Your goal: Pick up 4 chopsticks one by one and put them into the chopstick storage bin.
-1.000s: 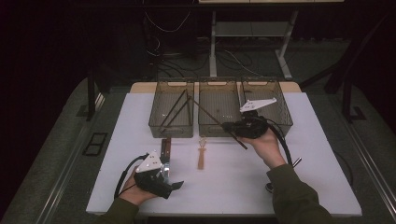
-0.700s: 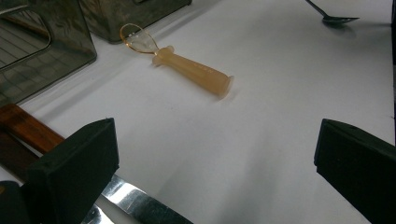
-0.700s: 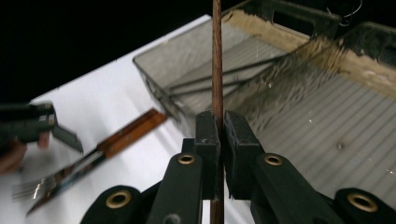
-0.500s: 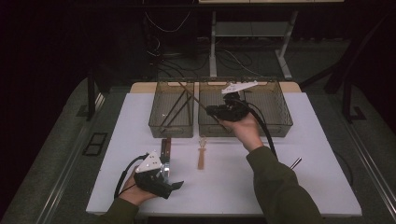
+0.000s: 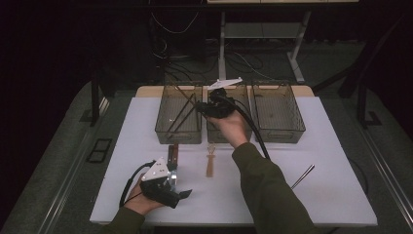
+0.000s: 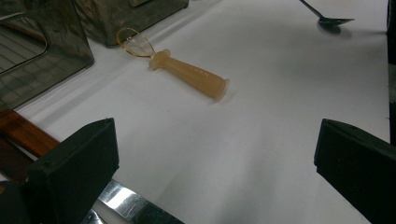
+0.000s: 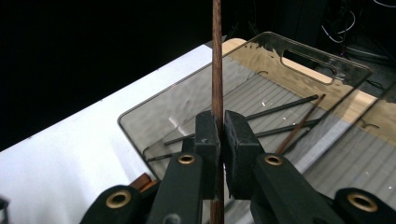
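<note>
My right gripper (image 7: 221, 135) is shut on a thin brown chopstick (image 7: 216, 56) that stands upright between its pads. It hovers over the left clear bin (image 7: 140, 135), where several dark chopsticks (image 7: 280, 109) lie. From above, the right gripper (image 5: 202, 108) sits at the boundary between the left bin (image 5: 163, 127) and the middle bin (image 5: 229, 139). My left gripper (image 5: 181, 194) rests near the table's front left, open with nothing between its jaws (image 6: 215, 163). An amber-handled tool (image 6: 187, 74) lies ahead of it.
A third clear bin (image 5: 294, 130) stands at the right. A wooden-handled knife (image 5: 172, 153) lies just ahead of the left gripper, its blade (image 6: 130, 205) under the left jaw. A metal spoon (image 5: 302, 176) lies at the right. The amber tool (image 5: 210, 163) lies mid-table.
My right hand has carried the chopstick leftward, from over the right bin to the boundary of the middle and left bins. The left gripper has stayed put.
</note>
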A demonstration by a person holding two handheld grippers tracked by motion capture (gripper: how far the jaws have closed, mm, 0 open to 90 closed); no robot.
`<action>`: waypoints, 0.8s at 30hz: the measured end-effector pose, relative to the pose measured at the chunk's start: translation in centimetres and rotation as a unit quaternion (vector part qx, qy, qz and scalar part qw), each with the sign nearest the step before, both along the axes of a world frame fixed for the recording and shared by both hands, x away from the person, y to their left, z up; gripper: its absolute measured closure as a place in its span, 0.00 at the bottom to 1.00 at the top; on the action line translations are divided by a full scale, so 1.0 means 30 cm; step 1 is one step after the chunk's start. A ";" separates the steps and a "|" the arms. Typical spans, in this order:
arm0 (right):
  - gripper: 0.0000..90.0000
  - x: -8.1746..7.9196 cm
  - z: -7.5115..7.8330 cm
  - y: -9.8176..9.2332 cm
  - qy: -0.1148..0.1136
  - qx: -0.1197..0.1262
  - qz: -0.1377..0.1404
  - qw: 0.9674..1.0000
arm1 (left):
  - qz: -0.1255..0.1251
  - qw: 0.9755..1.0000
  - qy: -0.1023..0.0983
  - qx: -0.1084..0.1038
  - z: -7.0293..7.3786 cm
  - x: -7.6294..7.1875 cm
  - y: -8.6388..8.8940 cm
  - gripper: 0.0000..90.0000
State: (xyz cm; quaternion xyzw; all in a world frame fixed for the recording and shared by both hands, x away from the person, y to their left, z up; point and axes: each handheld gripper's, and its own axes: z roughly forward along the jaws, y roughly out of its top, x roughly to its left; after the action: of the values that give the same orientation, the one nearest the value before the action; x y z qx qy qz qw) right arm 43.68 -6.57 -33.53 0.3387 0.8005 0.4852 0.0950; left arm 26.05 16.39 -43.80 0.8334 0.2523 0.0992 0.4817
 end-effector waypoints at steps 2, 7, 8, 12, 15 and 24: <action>0.94 0.014 -0.010 0.024 0.001 0.002 -0.001 1.000 | -0.004 1.000 -0.002 0.006 0.000 0.002 0.002 0.00; 0.94 0.046 -0.041 0.081 0.005 -0.001 -0.011 1.000 | -0.004 1.000 0.001 0.002 0.001 0.001 0.001 0.00; 0.94 0.053 -0.048 0.093 0.004 -0.004 -0.011 1.000 | -0.006 1.000 -0.001 0.003 0.002 0.002 0.002 0.00; 0.94 0.074 -0.062 0.141 0.003 -0.007 -0.012 1.000 | -0.008 1.000 -0.003 0.004 0.003 0.000 0.000 0.00; 0.94 0.085 -0.063 0.171 0.001 -0.010 -0.013 1.000 | -0.011 1.000 -0.003 0.003 0.003 0.000 -0.002 0.00; 0.94 0.117 -0.111 0.220 0.008 -0.027 -0.027 0.999 | -0.012 1.000 -0.001 0.002 0.005 -0.001 -0.001 0.00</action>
State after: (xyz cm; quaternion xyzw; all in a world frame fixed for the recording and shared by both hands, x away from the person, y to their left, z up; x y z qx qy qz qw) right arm 47.21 0.04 -36.85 0.3619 0.8046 0.4577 0.1106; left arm 26.02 16.37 -43.65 0.8373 0.2416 0.0946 0.4813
